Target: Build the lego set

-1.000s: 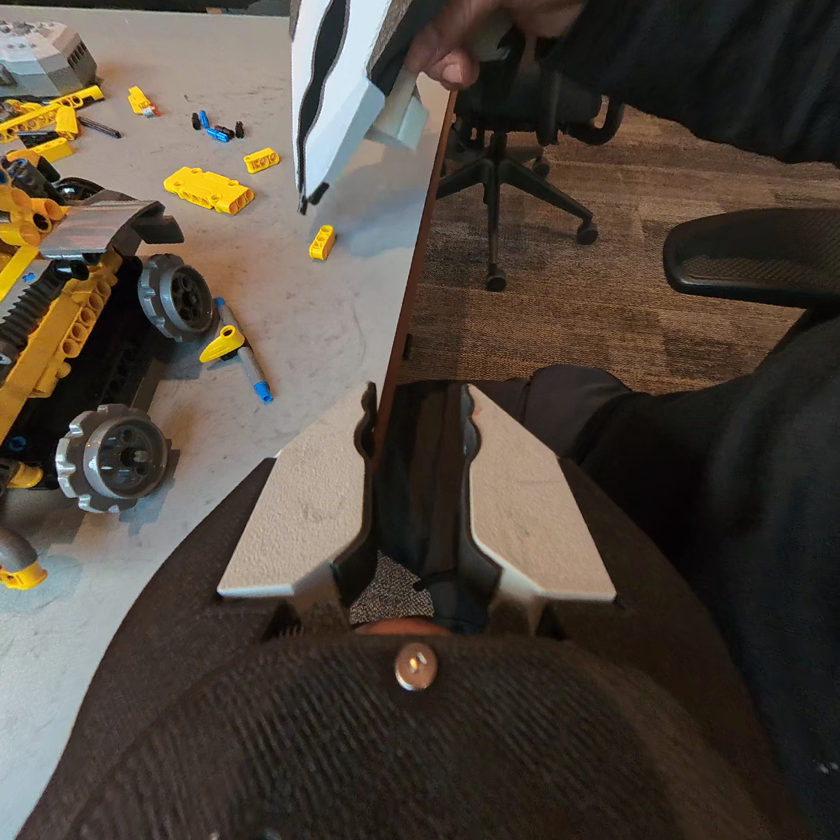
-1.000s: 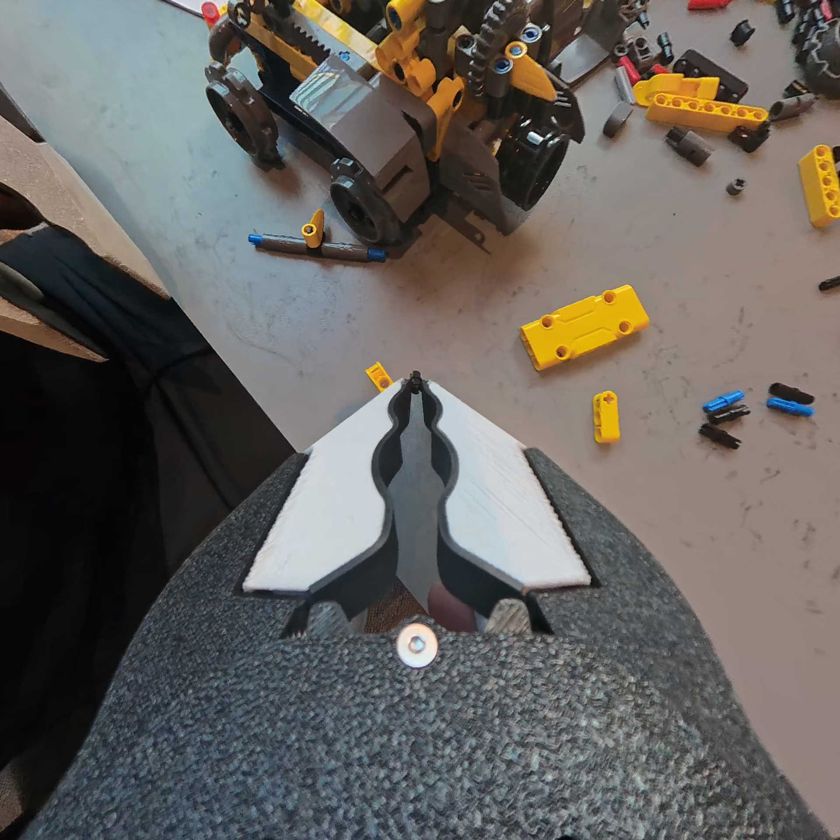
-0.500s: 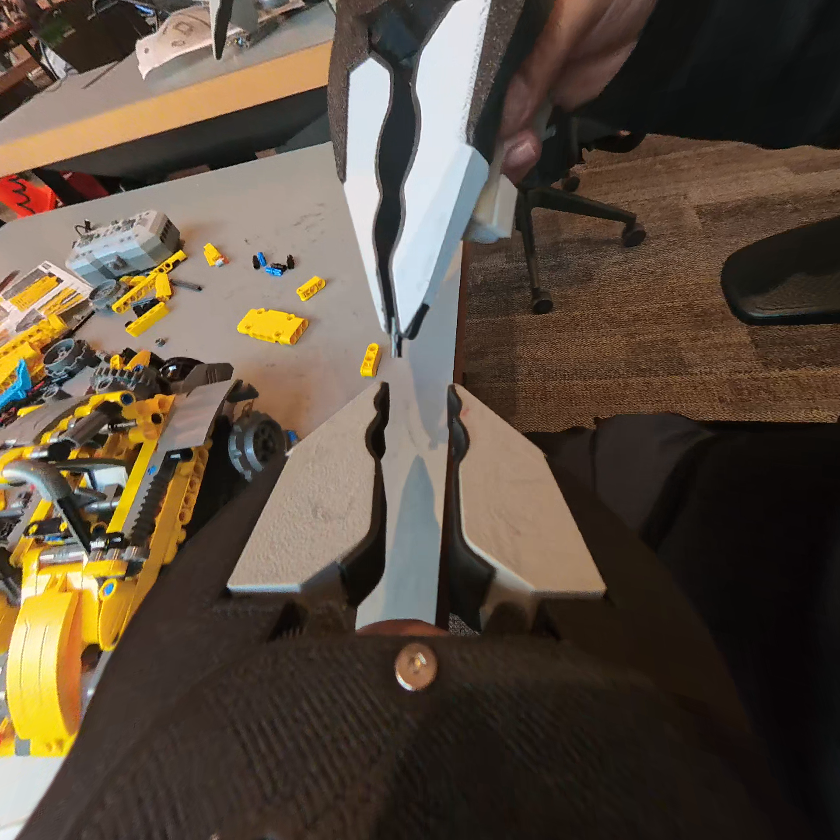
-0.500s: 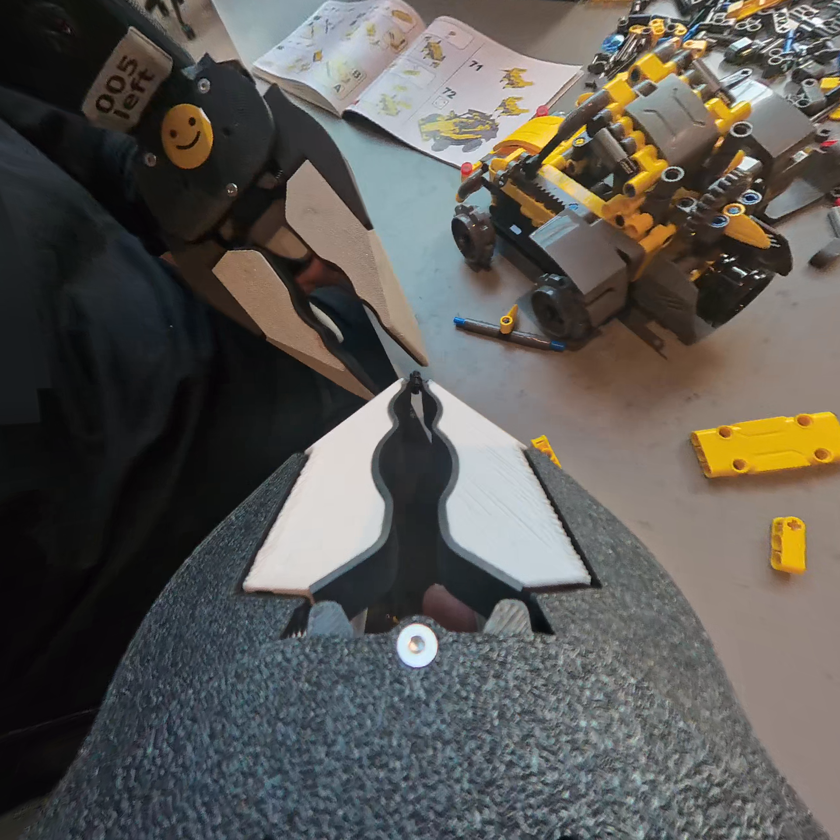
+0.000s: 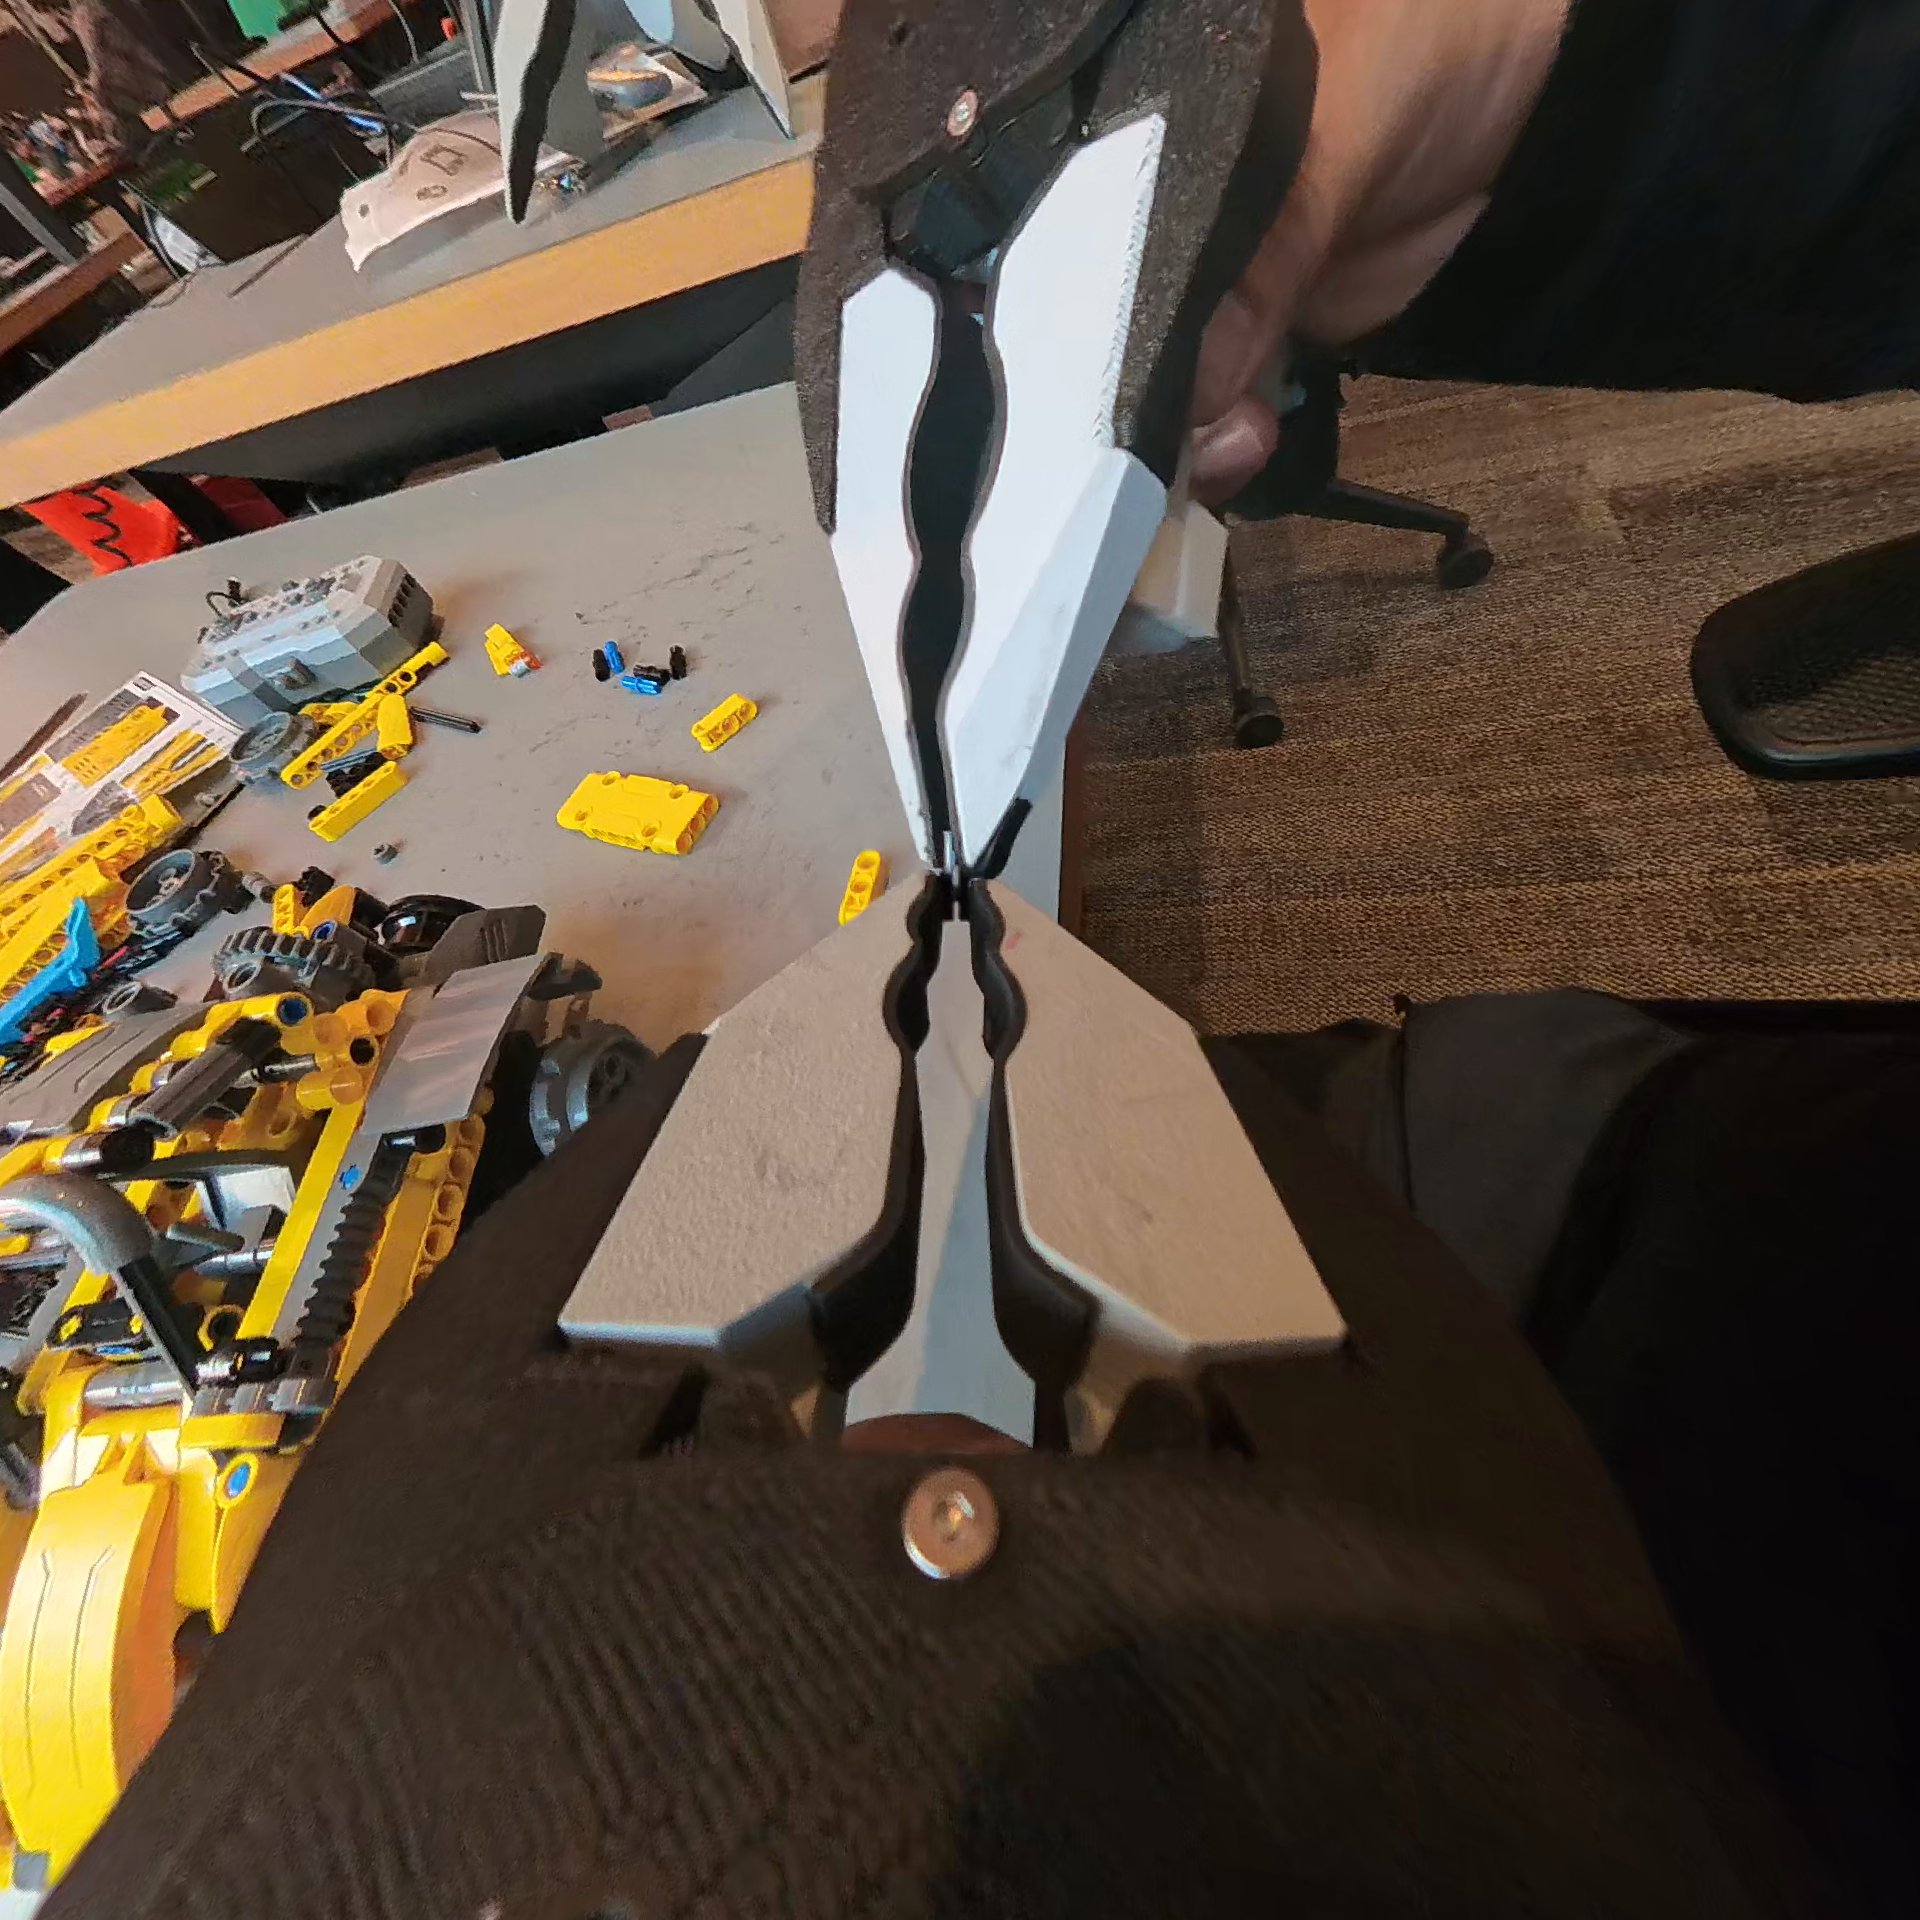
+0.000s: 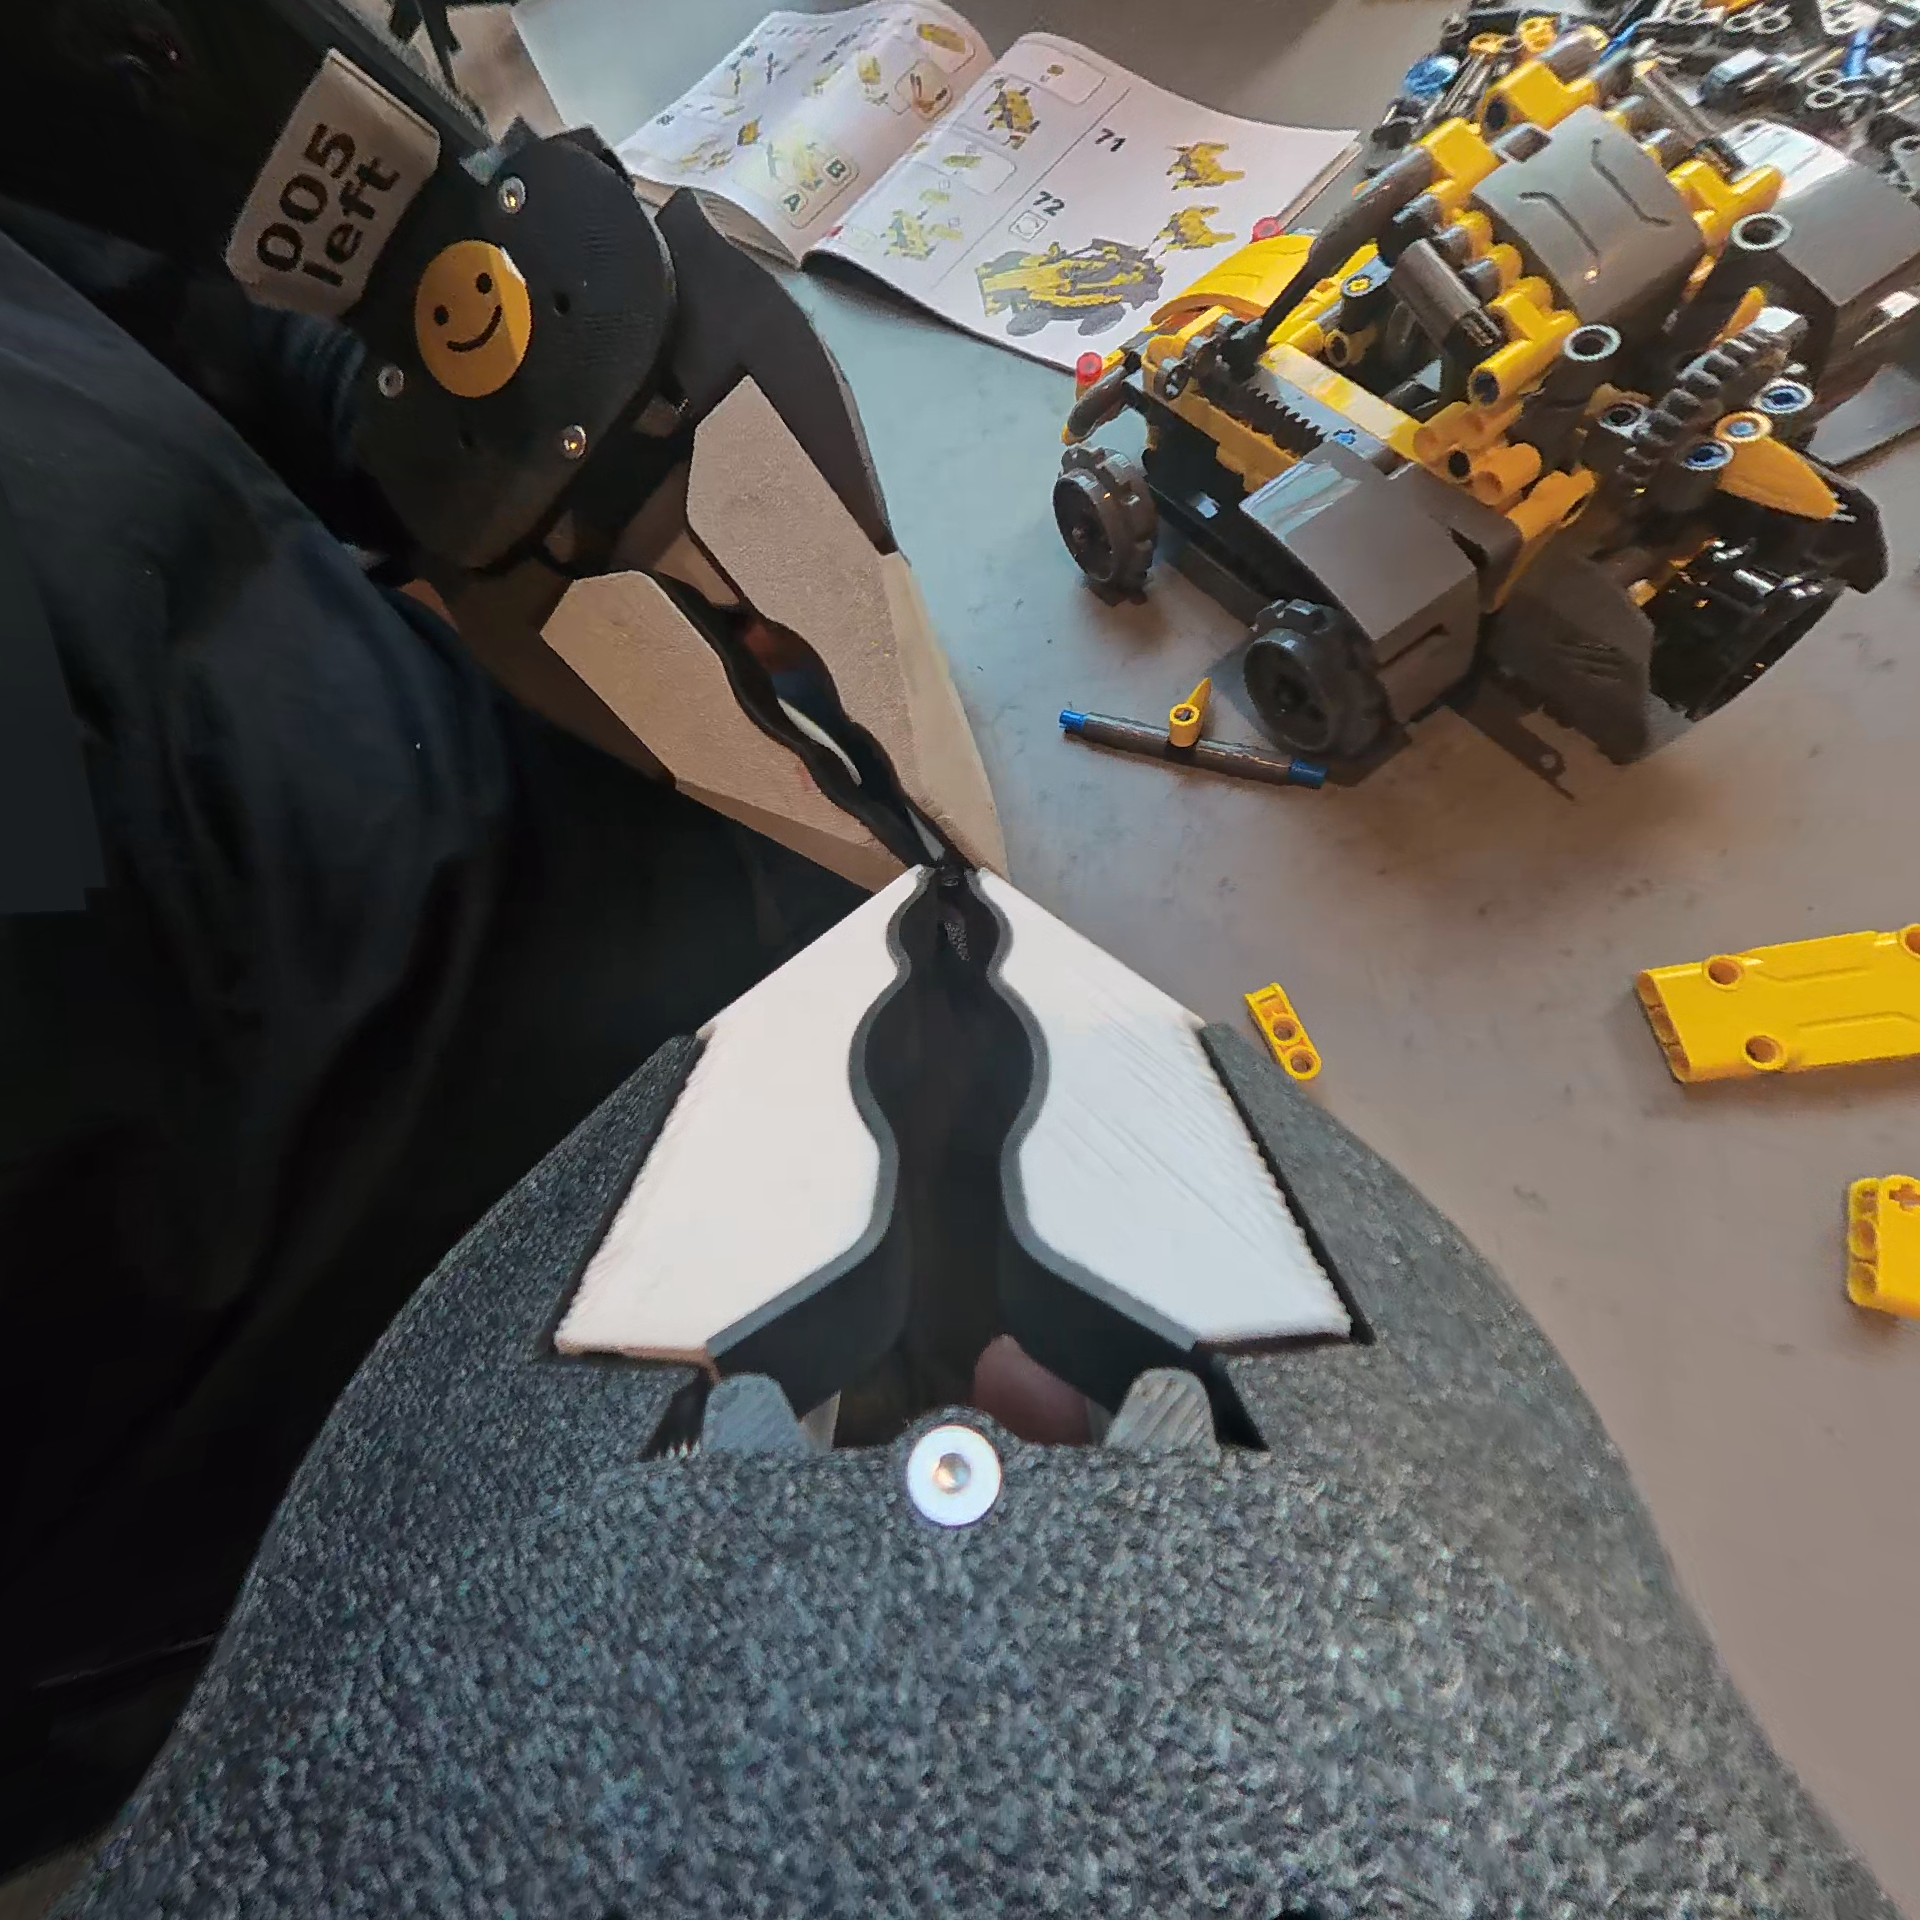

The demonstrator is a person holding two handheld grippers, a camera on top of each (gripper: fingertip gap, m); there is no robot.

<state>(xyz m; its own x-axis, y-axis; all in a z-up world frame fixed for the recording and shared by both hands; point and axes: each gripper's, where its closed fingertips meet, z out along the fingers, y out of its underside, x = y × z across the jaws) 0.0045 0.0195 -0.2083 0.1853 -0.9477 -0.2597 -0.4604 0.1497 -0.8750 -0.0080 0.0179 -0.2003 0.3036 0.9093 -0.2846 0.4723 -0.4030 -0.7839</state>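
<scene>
Two grippers (image 5: 951,902) (image 6: 948,881) tip-to-tip, pinched piece perhaps black

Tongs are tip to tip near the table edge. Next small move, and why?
Probably ease the right tongs open slightly. Both they and the left tongs look pinched on the same small black pin, tip to tip, so one must release; go slowly, it hangs by the table edge.

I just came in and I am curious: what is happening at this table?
A person holds two grippers tip to tip above the grey table edge. The right gripper and the left gripper are both shut on a tiny black pin. The half-built yellow and grey brick vehicle sits untouched nearby, loose parts around it.
</scene>
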